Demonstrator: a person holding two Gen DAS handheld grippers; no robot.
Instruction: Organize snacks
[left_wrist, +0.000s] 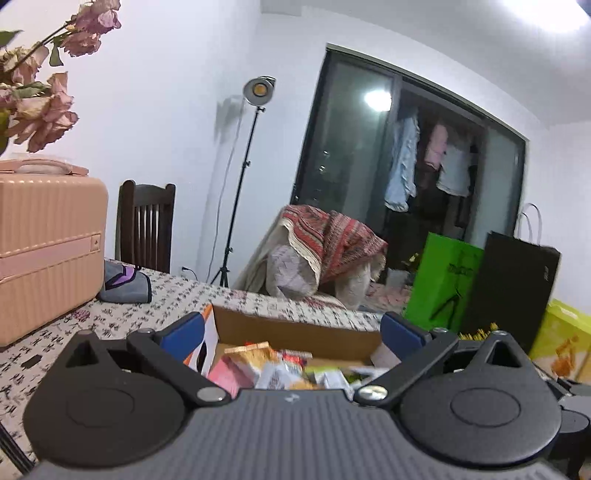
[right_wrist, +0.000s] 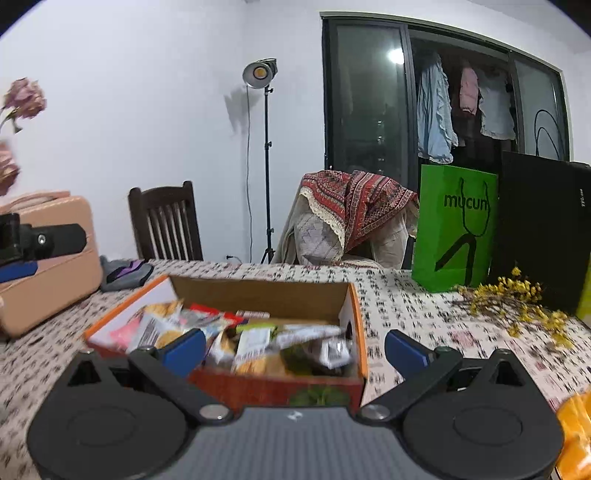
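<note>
An open cardboard box (right_wrist: 258, 291) with orange rims sits on the patterned tablecloth, filled with several snack packets (right_wrist: 251, 341). My right gripper (right_wrist: 293, 349) hangs just in front of it, open, with nothing between its blue pads; the box's near wall lies between them in the picture. In the left wrist view the same box (left_wrist: 295, 328) and its snack packets (left_wrist: 280, 369) lie ahead. My left gripper (left_wrist: 293, 332) is open and holds nothing. The left gripper (right_wrist: 22, 251) also shows at the left edge of the right wrist view.
A pink case (left_wrist: 48, 251) and a grey pouch (left_wrist: 125, 282) stand left on the table (right_wrist: 406, 306). A green bag (right_wrist: 452, 225), a black bag (right_wrist: 543, 225) and yellow dried flowers (right_wrist: 517, 299) are at the right. Dark chair (right_wrist: 166, 225), lamp stand (right_wrist: 266, 158) behind.
</note>
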